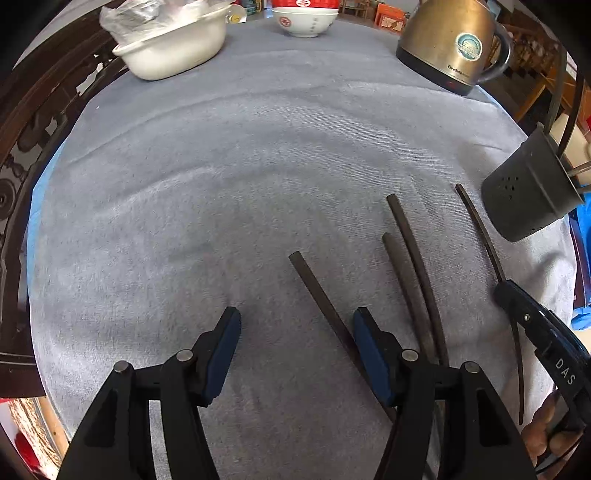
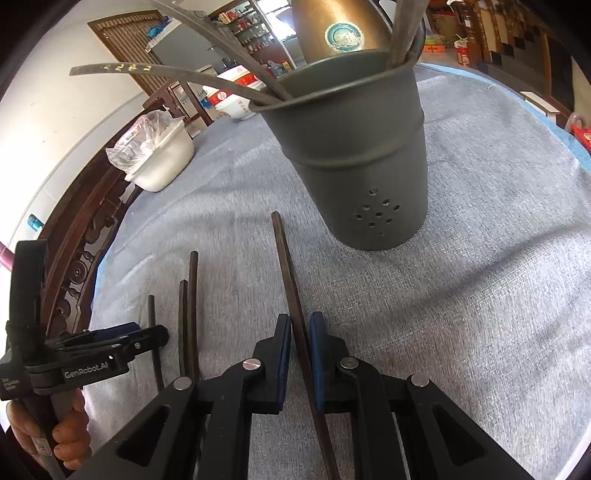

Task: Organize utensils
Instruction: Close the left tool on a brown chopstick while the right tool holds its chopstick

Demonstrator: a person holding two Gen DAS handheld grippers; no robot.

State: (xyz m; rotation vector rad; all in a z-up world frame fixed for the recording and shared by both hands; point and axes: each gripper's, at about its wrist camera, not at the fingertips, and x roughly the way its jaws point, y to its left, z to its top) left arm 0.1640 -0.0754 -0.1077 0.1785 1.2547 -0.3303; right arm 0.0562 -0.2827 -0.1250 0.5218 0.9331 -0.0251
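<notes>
Here, my right gripper (image 2: 299, 328) clamps a dark chopstick (image 2: 291, 280) before the grey holder (image 2: 354, 155). My left gripper (image 1: 295, 332) hangs half-open over another chopstick (image 1: 317, 291).

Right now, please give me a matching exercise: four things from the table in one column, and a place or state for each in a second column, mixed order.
Things:
1. right claw
2. left claw
3. grey holder
4. white basin

States:
A. upright on the cloth, utensils inside
B. shut on one dark chopstick
C. holds a clear plastic bag
D. open, above the cloth, gripping nothing

Pairs: 1-B, 2-D, 3-A, 4-C
</notes>
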